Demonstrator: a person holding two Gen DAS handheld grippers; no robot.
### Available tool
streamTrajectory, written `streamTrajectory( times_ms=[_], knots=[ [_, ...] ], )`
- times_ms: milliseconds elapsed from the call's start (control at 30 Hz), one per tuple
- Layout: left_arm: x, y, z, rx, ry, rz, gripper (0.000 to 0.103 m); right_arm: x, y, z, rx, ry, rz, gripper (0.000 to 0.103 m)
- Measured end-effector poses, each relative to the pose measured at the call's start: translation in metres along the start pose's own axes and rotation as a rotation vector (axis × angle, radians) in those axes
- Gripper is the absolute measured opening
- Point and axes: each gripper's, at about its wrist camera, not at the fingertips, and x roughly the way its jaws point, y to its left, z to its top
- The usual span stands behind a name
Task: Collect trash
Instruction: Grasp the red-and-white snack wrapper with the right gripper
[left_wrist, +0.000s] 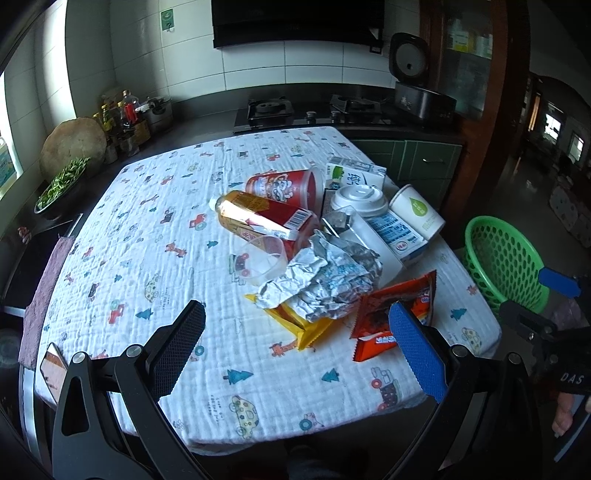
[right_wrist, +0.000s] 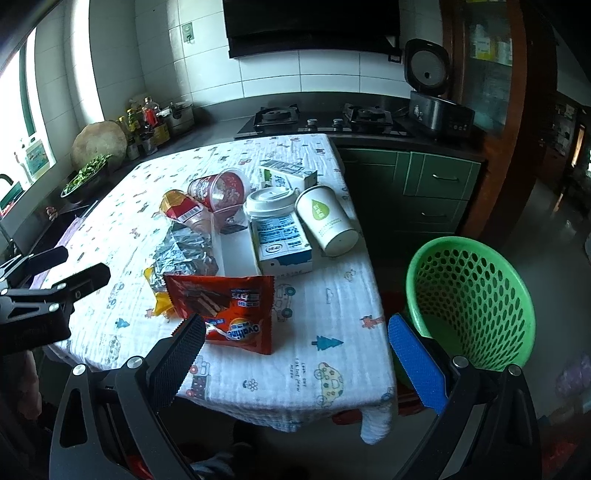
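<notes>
Foil wrapper (left_wrist: 325, 280) hides yellow packet (left_wrist: 295, 325) | basket (left_wrist: 506, 254) edge-cropped

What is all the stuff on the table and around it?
tablecloth: 1, white with little cars and trees, over the table
snack packet: 1, orange-red, near edge
yellow wrapper: 1, under the foil
crumpled foil: 1, silver, middle of the pile
clear cup: 1, on its side, left of the foil
bottle: 1, orange and red, lying down
red tub: 1, on its side, behind the bottle
milk cartons: 2, white and blue, one front, one back
paper cup: 1, white with green drop, tipped over
lidded cup: 1, white lid
basket: 1, green, right of the table
left gripper: 1, open, empty
right gripper: 1, open, empty
</notes>
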Motion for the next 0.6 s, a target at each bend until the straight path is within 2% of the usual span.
streamTrajectory(
  times_ms=[400,500,600],
  knots=[
    [0.009,0.032,0.006,-0.043,0.006,0.028,0.098,0.032,0.013,-0.001,-0.033,0.044,0.104,0.095],
    [0.013,0.039,0.006,-0.039,0.012,0.029,0.098,0.044,0.014,0.000,-0.027,0.064,0.131,0.084],
    [0.018,0.049,0.006,-0.050,0.023,0.022,0.098,0.060,0.014,-0.001,-0.012,0.087,0.165,0.081]
  ],
)
